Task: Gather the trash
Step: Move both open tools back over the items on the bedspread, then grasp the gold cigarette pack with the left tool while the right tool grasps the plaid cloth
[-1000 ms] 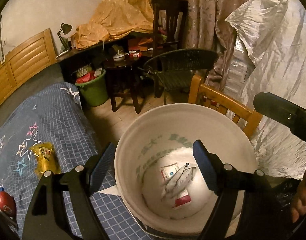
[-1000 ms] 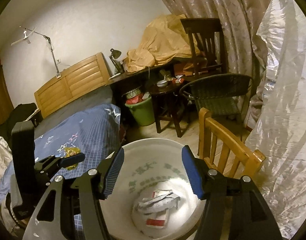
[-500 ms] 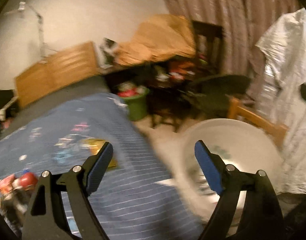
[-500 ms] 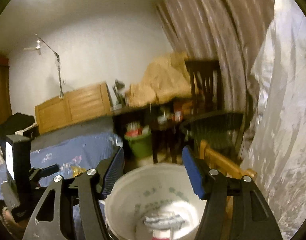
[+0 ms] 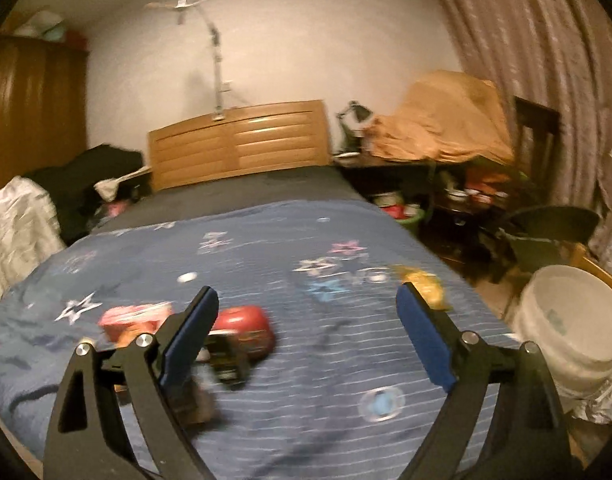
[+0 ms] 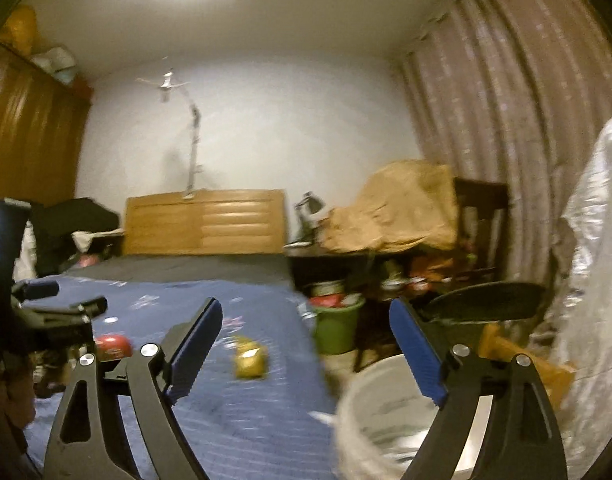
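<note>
Both cameras had swung away from the white bucket and onto the bed. A second before, each view looked straight down into the bucket at the wrappers lying in its bottom; now the left wrist view held the bucket out at four o'clock, beside the bed's edge, and the right wrist view cut its rim at five o'clock.

The left gripper had its blue pads wide apart, its jaws having just been opening, with nothing between them. The right gripper stood likewise spread, freshly widened, and empty.

The trash left to collect lay on the blue star-print bedspread. A red round packet sat just right of the left gripper's left pad, at about nine o'clock from frame centre, with a pink-and-orange wrapper next to it farther left; blur kept both from being read more closely. A yellow snack packet lay near the bed's right edge at two o'clock, just behind the right pad. In the right wrist view that yellow packet sat almost dead centre between the jaws.

By my reading, one drop into the bucket was finished and the next pick was starting: each open claw now faced its own piece.
</note>
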Demonstrator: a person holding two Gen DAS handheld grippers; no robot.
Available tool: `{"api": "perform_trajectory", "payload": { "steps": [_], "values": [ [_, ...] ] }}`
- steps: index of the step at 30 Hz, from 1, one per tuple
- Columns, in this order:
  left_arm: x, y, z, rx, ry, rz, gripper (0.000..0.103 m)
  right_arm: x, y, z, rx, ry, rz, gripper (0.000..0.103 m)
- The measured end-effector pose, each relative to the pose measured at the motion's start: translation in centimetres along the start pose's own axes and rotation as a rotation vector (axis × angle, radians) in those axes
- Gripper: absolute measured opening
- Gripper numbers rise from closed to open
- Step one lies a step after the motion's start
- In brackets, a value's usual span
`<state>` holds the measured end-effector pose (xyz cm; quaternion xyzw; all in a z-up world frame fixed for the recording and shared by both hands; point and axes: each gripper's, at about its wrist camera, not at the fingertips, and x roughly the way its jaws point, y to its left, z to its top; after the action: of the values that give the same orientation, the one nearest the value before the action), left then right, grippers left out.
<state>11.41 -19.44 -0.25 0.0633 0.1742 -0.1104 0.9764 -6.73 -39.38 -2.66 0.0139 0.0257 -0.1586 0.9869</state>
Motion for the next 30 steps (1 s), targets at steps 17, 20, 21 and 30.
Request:
{"api": "perform_trajectory", "payload": {
  "steps": [17,20,21,30],
  "values": [
    [3.0,24.2,-5.5,-0.203,0.270,0.019,0.089,6.8,19.6,-3.2,0.030,0.397,0.504,0.092],
    [4.5,25.0,-6.9,-0.105,0.337,-0.071,0.086,7.9,23.3,-4.7,0.043,0.503,0.628,0.092],
    [4.9,25.1,-7.2,-0.076,0.348,-0.096,0.084,8.4,24.5,-5.3,0.046,0.541,0.669,0.092],
    [10.2,24.3,-7.6,0.051,0.408,-0.271,0.078,11.1,32.4,-8.2,0.066,0.702,0.788,0.072]
  ]
}}
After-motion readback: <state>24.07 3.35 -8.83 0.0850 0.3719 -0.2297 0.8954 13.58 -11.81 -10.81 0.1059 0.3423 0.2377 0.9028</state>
